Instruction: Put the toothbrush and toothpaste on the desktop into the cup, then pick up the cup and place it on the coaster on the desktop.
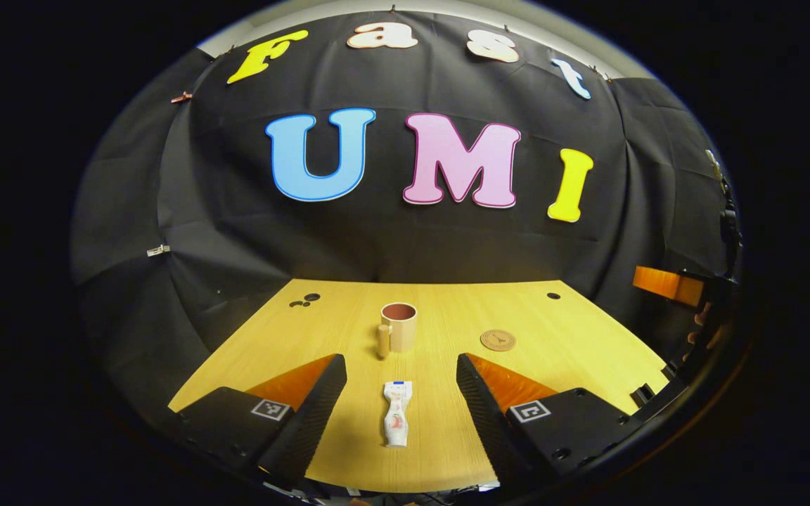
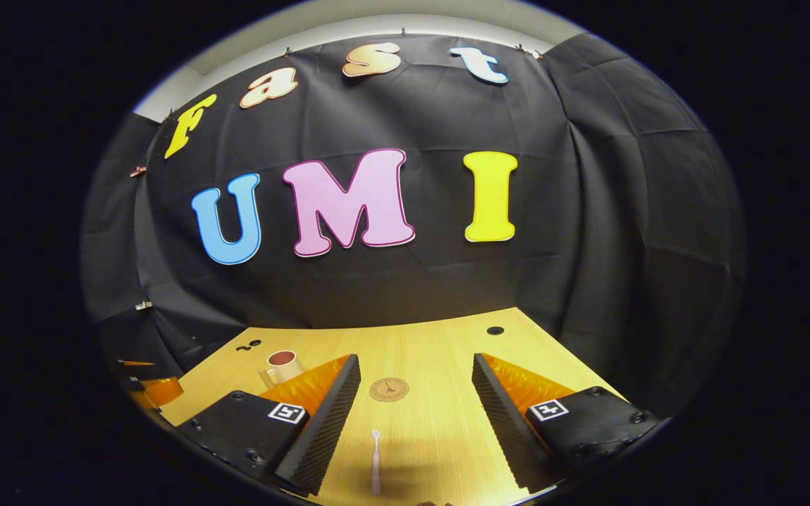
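Both grippers hang with jaws wide apart, the left gripper (image 1: 401, 400) straddling the toothpaste (image 1: 396, 413), cup (image 1: 399, 326) at twelve o'clock, coaster (image 1: 498, 340) at one; the right gripper (image 2: 415, 414) straddles the toothbrush (image 2: 375, 460), its handle cut off below.

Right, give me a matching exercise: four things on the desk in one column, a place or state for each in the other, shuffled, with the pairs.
Things:
1. toothpaste
2. toothbrush
3. cup
4. coaster

Places or states:
A. upright, nothing showing above its rim
B. flat between the left gripper's open fingers
C. round, bare, nothing on it
D. flat between the right gripper's open fingers, nearer than the coaster

Pairs: 1-B, 2-D, 3-A, 4-C
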